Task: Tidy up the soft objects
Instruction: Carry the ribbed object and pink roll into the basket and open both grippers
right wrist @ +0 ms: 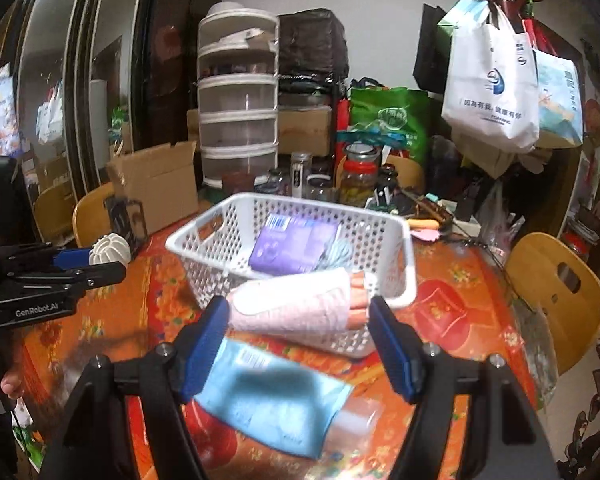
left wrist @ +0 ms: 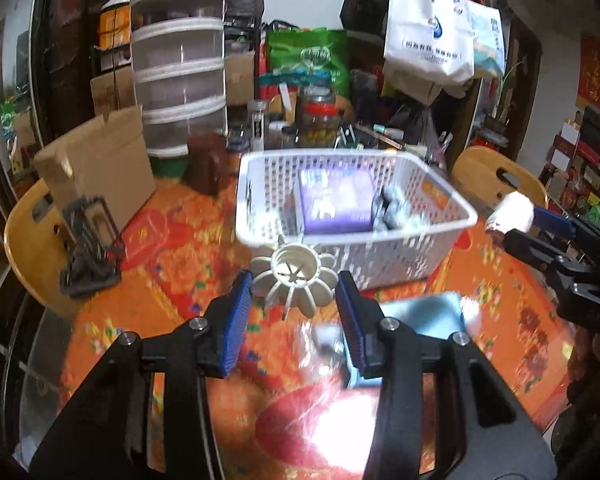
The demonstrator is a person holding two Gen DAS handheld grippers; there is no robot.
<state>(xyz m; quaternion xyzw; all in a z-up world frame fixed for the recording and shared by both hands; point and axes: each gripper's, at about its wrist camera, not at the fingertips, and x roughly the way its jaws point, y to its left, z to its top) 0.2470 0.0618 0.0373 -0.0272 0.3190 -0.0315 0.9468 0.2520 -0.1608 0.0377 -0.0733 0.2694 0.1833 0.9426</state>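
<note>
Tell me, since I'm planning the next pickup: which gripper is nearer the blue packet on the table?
Right. The right gripper, holding a pink knitted cloth, hangs directly above the blue packet; the left gripper, holding a white ribbed ball, is off to its left.

Both fisheye views bend hard at their dark corners, indoor light is moderate, a white glare patch burns on the glossy worktop (left wrist: 340, 420) low in the left view, and near objects smear with motion blur.
</note>
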